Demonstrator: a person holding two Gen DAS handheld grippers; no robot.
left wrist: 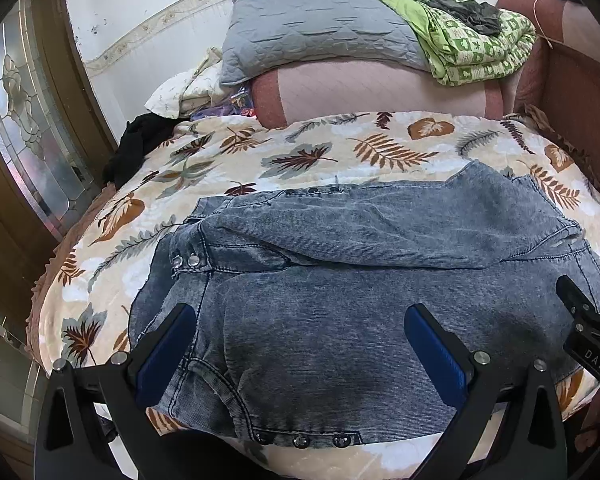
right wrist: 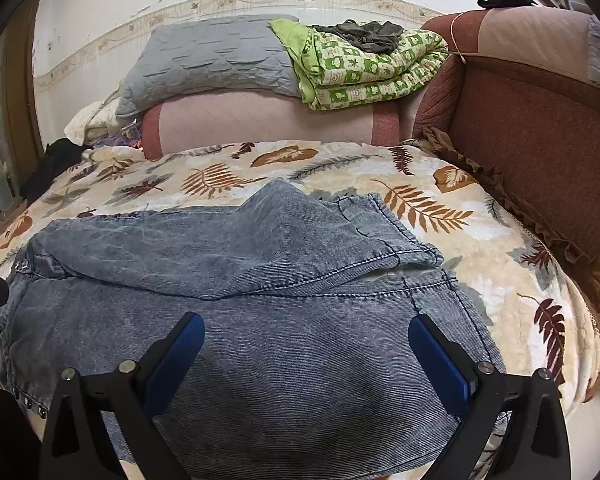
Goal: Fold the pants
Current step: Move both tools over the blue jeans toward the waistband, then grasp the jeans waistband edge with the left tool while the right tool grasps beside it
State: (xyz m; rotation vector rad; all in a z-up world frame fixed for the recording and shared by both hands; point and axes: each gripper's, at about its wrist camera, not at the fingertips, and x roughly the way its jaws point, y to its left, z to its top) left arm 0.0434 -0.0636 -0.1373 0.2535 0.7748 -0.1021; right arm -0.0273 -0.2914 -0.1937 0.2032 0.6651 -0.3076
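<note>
Left wrist view shows the pants (left wrist: 340,280) lying right under and in front of the left gripper (left wrist: 296,324). The pants are blue-grey denim, and they rest on a leaf blanket (left wrist: 340,144) on a bed. The left gripper's jaws are spread wide and hold nothing. Its two blue pads hang just over the cloth. The waist end, with its metal snaps (left wrist: 188,260), sits ahead of this gripper and a bit to its left side. More snaps run along the near edge, just under it.

In the right wrist view, the right gripper (right wrist: 306,328) is also spread wide and empty. The hemmed leg ends (right wrist: 420,256) lie ahead of it and a bit to its right.

The pants look folded over once already, with one layer on top at the far side. They run long from side to side, across both grippers. So the left gripper is nearer the waist, and the right gripper is nearer the leg ends. The next fold likely means bringing one end over to the other end.
</note>
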